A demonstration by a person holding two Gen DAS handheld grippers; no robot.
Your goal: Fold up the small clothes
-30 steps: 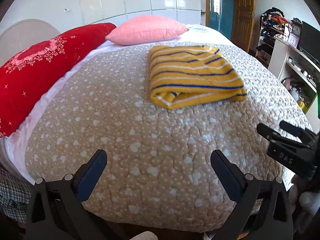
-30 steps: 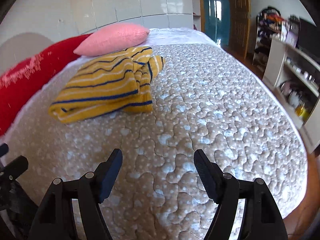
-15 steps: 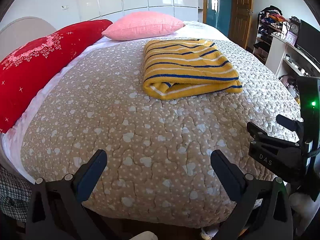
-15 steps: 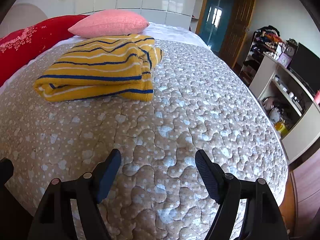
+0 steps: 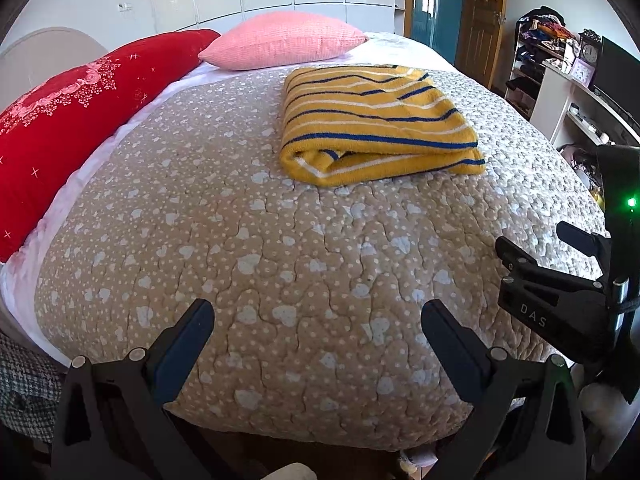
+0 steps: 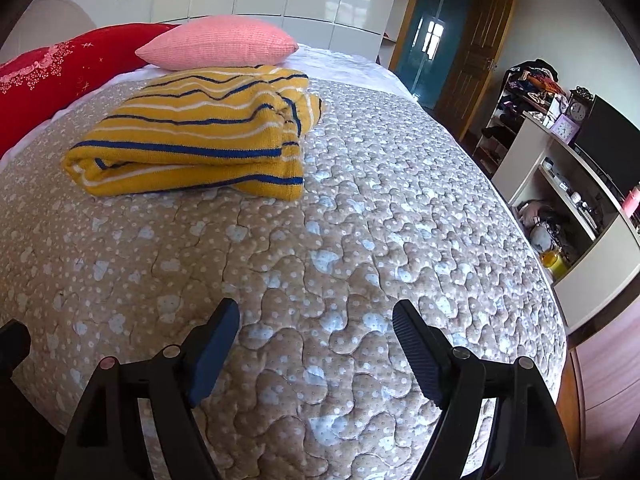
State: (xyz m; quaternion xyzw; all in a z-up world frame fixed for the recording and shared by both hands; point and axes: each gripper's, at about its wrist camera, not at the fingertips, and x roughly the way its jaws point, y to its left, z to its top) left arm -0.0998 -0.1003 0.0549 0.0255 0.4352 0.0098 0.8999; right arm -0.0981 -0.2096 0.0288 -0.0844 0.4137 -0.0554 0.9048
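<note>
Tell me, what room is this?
Most likely a bedroom: a big bed under a beige quilted bedspread, a pink knitted pillow at its head, and a folded yellow striped sweater lying on it.

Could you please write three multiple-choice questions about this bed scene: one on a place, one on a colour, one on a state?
1. Where does the striped sweater lie?
A. on the quilt, in front of the pink pillow
B. on the white shelf
C. between a gripper's fingers

2. What colour are the sweater's dark stripes?
A. green
B. blue
C. red

3. In what state is the sweater?
A. spread flat
B. hanging
C. folded into a stack

Answers:
1 A: it rests on the quilt, with the pink pillow behind it.
2 B: blue lines cross the yellow knit, with thin white ones.
3 C: layers show at its near edge, while the left hand-held gripper and right hand-held gripper are open and away from it.
</note>
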